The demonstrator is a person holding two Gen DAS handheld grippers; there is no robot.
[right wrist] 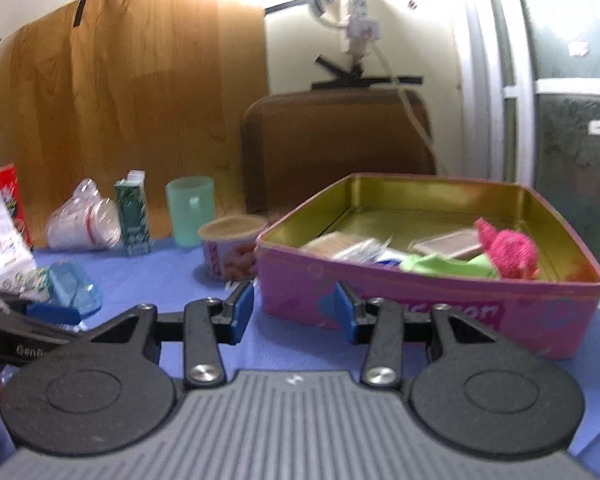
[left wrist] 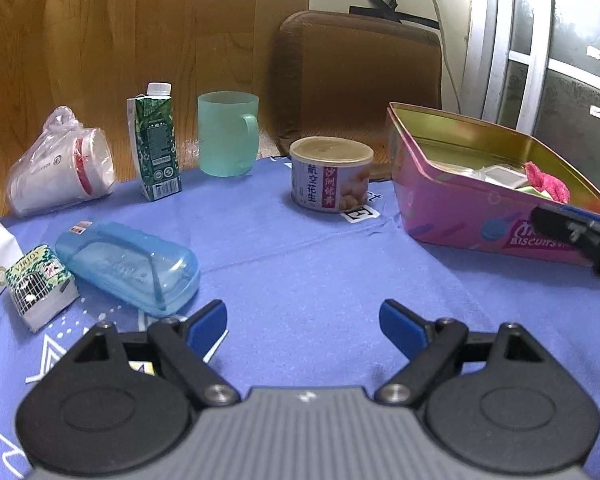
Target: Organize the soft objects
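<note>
A pink biscuit tin [left wrist: 460,216] [right wrist: 440,300] stands open on the blue cloth at the right. Inside it lie a pink fluffy cloth [left wrist: 548,182] [right wrist: 508,252], a green cloth [right wrist: 448,266] and some small packets [right wrist: 348,246]. My left gripper [left wrist: 304,326] is open and empty, low over the cloth. My right gripper [right wrist: 294,312] is open and empty, just in front of the tin's near wall. The right gripper also shows at the right edge of the left wrist view [left wrist: 580,232].
A peanut can [left wrist: 331,174] [right wrist: 232,250] stands left of the tin. A green mug [left wrist: 228,134], a green carton [left wrist: 154,142], bagged cups [left wrist: 60,168], a blue plastic case [left wrist: 128,266] and a small tissue pack [left wrist: 40,286] lie at the left. A brown chair back [left wrist: 356,76] is behind.
</note>
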